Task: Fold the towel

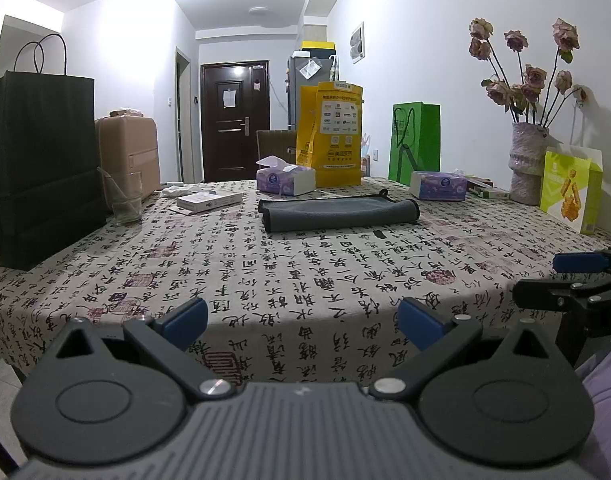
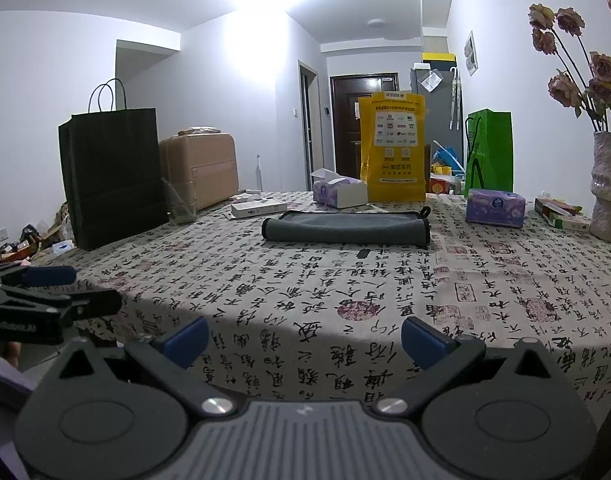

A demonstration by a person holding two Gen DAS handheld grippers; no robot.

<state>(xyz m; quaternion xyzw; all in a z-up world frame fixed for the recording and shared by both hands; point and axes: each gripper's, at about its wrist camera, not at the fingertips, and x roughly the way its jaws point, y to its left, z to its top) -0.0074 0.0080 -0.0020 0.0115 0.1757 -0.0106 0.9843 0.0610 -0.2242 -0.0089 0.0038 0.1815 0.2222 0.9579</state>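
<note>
A grey towel with dark edging (image 1: 339,213) lies folded into a long flat strip near the far middle of the table; it also shows in the right wrist view (image 2: 347,227). My left gripper (image 1: 303,320) is open and empty, held at the table's near edge, well short of the towel. My right gripper (image 2: 305,338) is open and empty too, also at the near edge. Each gripper shows in the other's view: the right one at the right edge (image 1: 545,280), the left one at the left edge (image 2: 89,292).
The table wears a calligraphy-print cloth (image 1: 265,280). A black paper bag (image 1: 41,168) and a glass (image 1: 125,200) stand left. Tissue packs (image 1: 285,180) (image 1: 437,190), a yellow bag (image 1: 331,136), a green bag (image 1: 415,142), a flower vase (image 1: 527,164) and a snack box (image 1: 571,192) line the back and right.
</note>
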